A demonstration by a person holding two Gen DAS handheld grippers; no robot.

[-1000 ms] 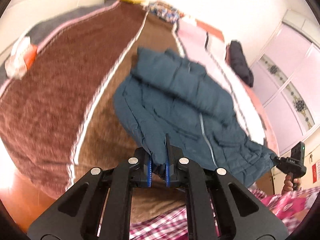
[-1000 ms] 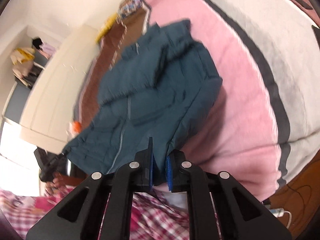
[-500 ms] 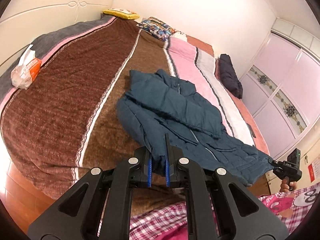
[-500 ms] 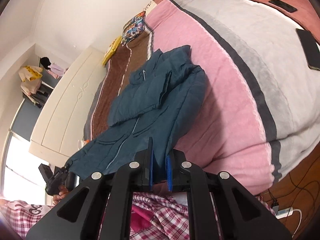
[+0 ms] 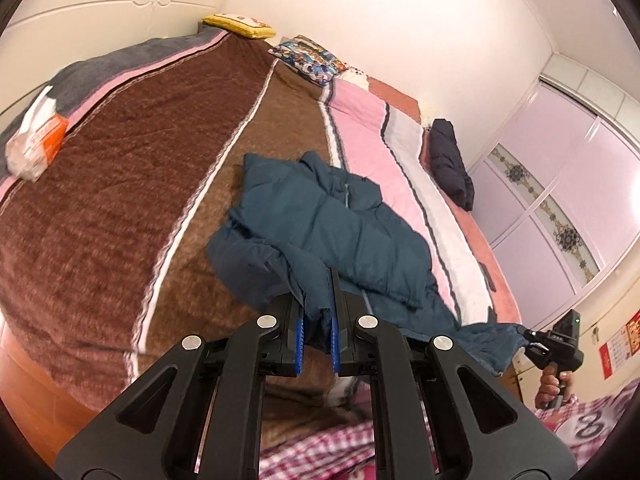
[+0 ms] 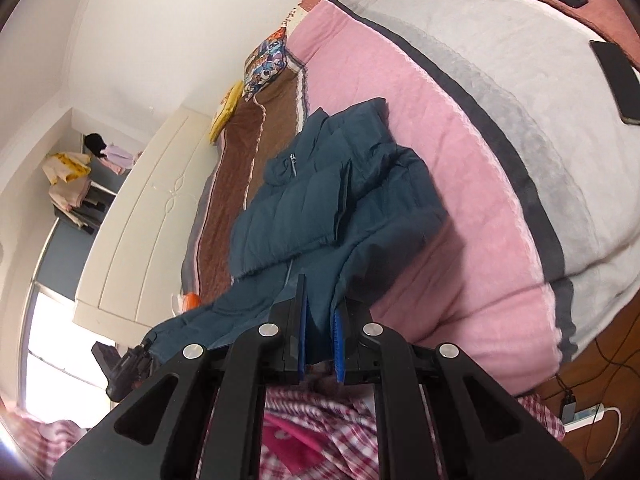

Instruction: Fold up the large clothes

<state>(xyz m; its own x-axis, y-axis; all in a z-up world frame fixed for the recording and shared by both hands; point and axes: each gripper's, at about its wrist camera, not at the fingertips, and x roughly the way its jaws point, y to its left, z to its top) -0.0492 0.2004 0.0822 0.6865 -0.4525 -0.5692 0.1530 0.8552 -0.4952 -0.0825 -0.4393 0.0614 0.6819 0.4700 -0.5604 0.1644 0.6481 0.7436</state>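
A teal puffer jacket [image 5: 336, 224] lies on the striped bed [image 5: 120, 184], collar toward the pillows, one sleeve folded across its chest. My left gripper [image 5: 318, 312] is shut on the jacket's lower hem corner on the brown side. My right gripper [image 6: 320, 320] is shut on the other hem corner of the jacket [image 6: 320, 204] over the pink stripe. Both corners are lifted off the bed near its foot edge. Each view shows the other gripper [image 5: 552, 344] [image 6: 124, 364] at the far hem corner.
A tissue pack [image 5: 36, 140] lies at the bed's left side. A dark folded garment [image 5: 448, 160] and a phone [image 6: 616, 80] lie on the right side. Pillows [image 5: 308, 60] sit at the head. Cables and a power strip [image 6: 580, 412] lie on the floor.
Both grippers, still holding the hem corners, have moved forward toward the collar. The lower part of the jacket now bunches and lifts over its middle.
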